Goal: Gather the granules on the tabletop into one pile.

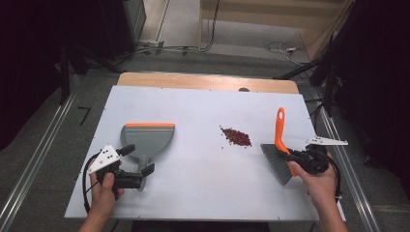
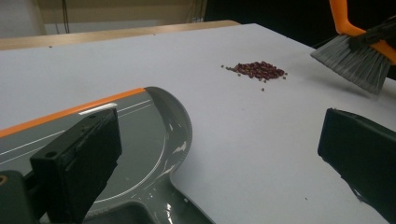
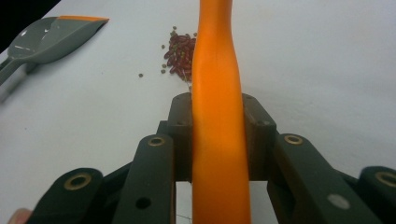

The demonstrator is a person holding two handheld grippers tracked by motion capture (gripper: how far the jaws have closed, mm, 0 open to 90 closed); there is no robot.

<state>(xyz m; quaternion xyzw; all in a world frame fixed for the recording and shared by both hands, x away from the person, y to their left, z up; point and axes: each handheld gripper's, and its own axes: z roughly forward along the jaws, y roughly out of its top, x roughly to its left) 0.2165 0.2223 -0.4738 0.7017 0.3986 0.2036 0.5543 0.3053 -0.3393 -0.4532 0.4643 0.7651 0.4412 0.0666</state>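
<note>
White board is covering the table [image 1: 203, 193], with a wooden edge showing at the far side and cables lying on the floor behind it. Near the middle of the board a small pile of red beans [image 1: 236, 136] is sitting, with a few strays scattered just beside it.

The right gripper [image 1: 296, 155] is clamping its jaws tight around the orange handle of a brush [image 1: 279, 154], whose grey bristles are hanging near the beans on their right. The left gripper [image 1: 137, 162] is spreading its jaws wide around the stem of a grey dustpan [image 1: 147, 139] without closing on it; the pan is lying flat, well apart from the beans on their left, its orange lip pointing away from the person.

Risks I am judging from here: with the pan unheld and not facing the pile, a sweep is likely sending beans rolling past it or off the board. A fast, hard stroke is apt to scatter them, and the handle could twist in the jaws.
</note>
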